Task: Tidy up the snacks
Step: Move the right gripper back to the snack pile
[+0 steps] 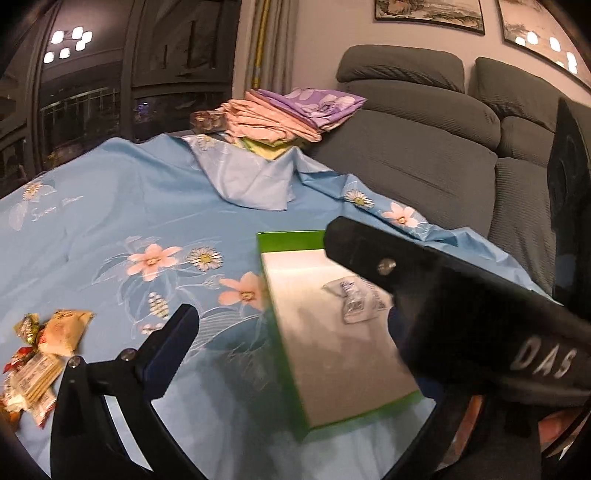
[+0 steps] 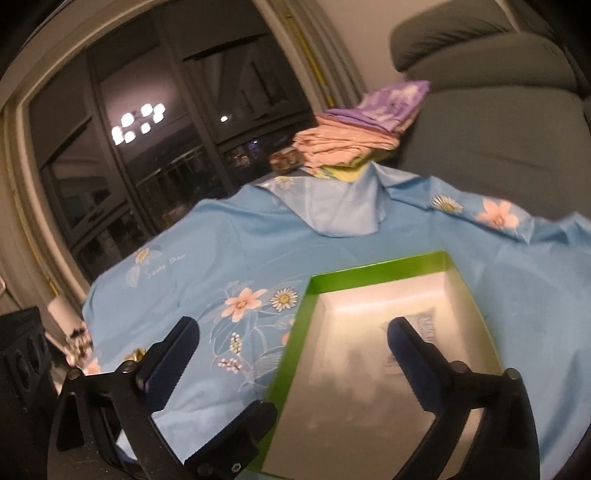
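Inside the shallow green-rimmed white cardboard tray, a clear-wrapped snack is lying blurred, half hidden behind the right gripper; both it and the left gripper are gaping wide and empty, while loose snack packets are sitting left of the tray on the blue floral-clothed worktop.

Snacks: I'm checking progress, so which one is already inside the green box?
The clear-wrapped snack with dark print, lying on the green box's white floor. The other snacks, in yellow and red wrappers, lie piled on the blue cloth.

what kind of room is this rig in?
Most likely a home living room at night: a grey sofa beside the table, framed pictures on the wall, folded linens stacked at the far end, and dark windows reflecting ceiling lights.
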Available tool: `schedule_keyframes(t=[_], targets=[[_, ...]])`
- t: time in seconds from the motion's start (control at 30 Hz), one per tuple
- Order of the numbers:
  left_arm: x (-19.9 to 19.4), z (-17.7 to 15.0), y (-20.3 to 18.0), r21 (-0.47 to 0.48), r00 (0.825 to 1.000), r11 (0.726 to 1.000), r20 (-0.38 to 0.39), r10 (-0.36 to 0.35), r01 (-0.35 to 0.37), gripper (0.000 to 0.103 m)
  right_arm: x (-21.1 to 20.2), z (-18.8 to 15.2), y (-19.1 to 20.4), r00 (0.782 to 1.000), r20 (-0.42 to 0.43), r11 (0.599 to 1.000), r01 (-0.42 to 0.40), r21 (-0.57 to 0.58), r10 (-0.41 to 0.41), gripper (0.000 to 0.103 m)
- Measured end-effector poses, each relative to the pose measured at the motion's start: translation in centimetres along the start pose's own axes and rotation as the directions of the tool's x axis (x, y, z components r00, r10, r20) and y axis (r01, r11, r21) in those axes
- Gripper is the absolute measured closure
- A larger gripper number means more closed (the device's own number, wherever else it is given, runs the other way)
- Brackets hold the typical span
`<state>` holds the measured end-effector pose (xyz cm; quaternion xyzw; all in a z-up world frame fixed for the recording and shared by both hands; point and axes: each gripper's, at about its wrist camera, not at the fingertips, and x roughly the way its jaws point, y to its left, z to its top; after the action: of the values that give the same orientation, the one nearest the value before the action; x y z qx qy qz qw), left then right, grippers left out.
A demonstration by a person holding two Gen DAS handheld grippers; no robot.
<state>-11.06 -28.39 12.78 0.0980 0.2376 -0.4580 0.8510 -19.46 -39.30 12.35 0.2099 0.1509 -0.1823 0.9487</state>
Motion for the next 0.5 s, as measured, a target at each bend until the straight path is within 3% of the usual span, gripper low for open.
schedule_keyframes(t=[0.3, 0.5], targets=[[-4.8, -2.2, 4.4, -0.009, 0.988, 0.99, 0.055, 0.141, -0.141, 0.0, 0.9, -1.6, 7.2, 0.998, -0.028, 0.985, -0.051, -0.165, 0.047, 0.0], [-9.8, -5.5, 9.3, -0.091, 0.943, 0.948, 0.11, 0.313, -0.304, 0.0, 2.1, -4.0, 13.0, 0.99, -0.094, 0.965, -0.122, -0.23, 0.103, 0.0]])
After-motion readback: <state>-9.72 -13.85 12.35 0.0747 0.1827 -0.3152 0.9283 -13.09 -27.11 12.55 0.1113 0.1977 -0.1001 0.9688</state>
